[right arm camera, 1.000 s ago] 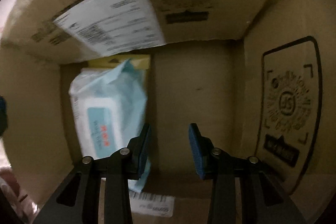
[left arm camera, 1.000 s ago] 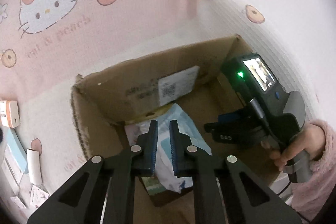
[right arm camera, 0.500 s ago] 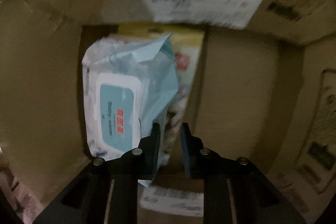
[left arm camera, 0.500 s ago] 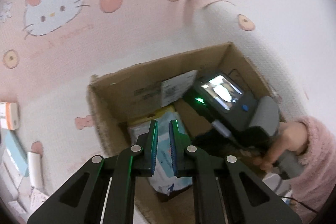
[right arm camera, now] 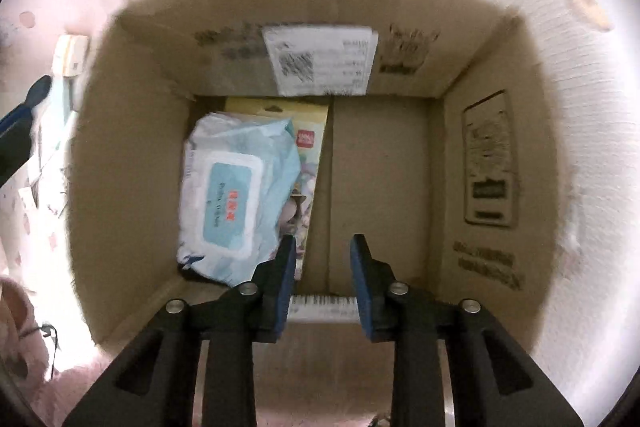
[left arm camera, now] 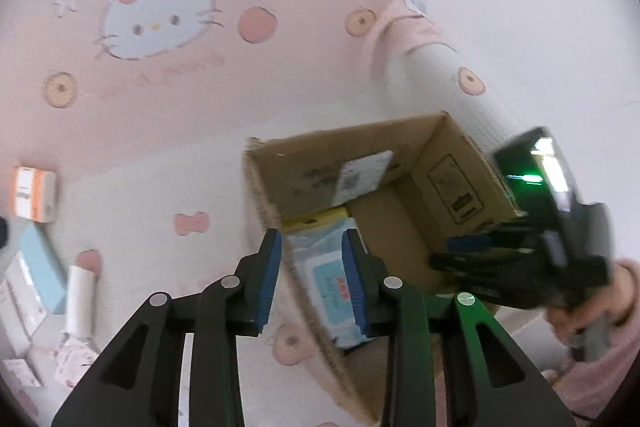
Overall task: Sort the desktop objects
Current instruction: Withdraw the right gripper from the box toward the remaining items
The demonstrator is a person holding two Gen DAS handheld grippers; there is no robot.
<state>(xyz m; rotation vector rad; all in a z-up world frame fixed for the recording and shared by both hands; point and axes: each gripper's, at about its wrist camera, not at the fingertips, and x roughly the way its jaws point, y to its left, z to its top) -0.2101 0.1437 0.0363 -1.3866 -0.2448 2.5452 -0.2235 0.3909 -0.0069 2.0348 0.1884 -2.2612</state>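
The right gripper [right arm camera: 323, 255] is seen spread and empty above the open cardboard box [right arm camera: 492, 163], where half a second ago its jaws were nearly pressed together low inside; it has been raised, since the whole rim is now in view; the left gripper [left arm camera: 310, 275] has likewise been opened from a near-closed stance and drawn back, with nothing held between its pads. The wet-wipes pack [right arm camera: 236, 199] is left lying in the box's left half, on top of a yellow-headed card packet [right arm camera: 308, 147]; one desktop object is thus judged to be sorted and let go. Beyond the box, on the pink cartoon-print cloth [left arm camera: 160, 107], an orange-and-white carton [left arm camera: 34, 193], a light-blue box [left arm camera: 42, 271] and a white tube [left arm camera: 82, 301] are seen well apart from it, so more sorting appears to be left. The box's right half is bare; the right device, held in a hand [left arm camera: 580, 303], is seen by the box's right wall, and crossing of the two tools is judged the only hindrance.
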